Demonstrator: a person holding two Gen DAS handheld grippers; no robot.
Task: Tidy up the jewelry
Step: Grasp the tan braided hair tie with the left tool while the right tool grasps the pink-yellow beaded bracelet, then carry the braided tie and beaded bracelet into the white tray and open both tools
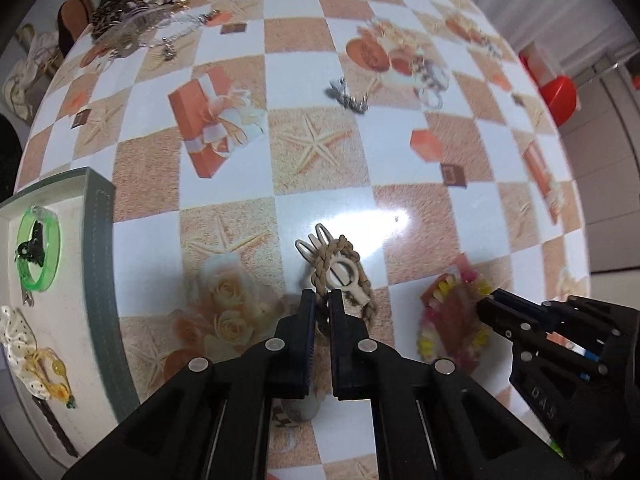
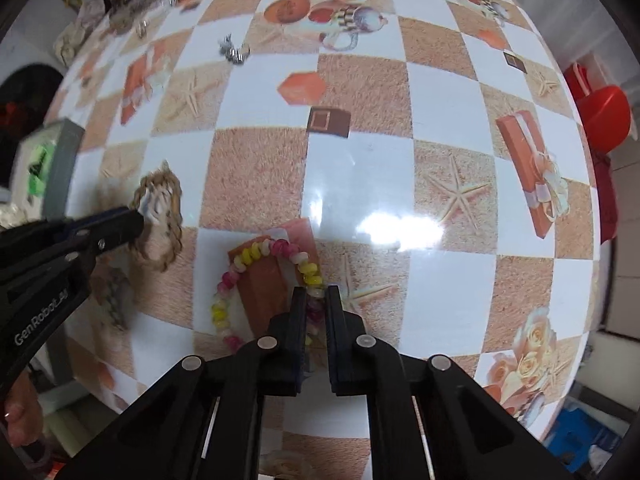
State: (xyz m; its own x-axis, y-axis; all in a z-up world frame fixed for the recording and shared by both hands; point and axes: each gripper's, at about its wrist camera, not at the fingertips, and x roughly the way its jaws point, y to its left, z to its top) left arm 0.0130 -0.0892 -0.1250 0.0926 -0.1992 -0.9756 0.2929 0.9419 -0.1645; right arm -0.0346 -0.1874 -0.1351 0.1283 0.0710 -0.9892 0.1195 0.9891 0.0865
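Observation:
My left gripper [image 1: 322, 300] is shut on a braided tan rope bracelet [image 1: 347, 276] that has a cream hair clip [image 1: 344, 274] tangled in it, low over the checkered table. It also shows in the right wrist view [image 2: 162, 216]. My right gripper [image 2: 316, 296] is shut on a pink-and-yellow bead bracelet [image 2: 256, 256], which lies on the table; the same bracelet shows in the left wrist view [image 1: 444, 320]. A white tray with a grey rim [image 1: 100, 248] at the left holds a green bangle [image 1: 38, 256], a black clip and a polka-dot scrunchie [image 1: 16, 336].
A pile of chains and metal jewelry [image 1: 128, 20] lies at the table's far left. A small silver piece [image 1: 348, 96] lies mid-table. A red plastic scoop [image 2: 600, 112] sits past the right edge. Bags lie on the floor at the far left.

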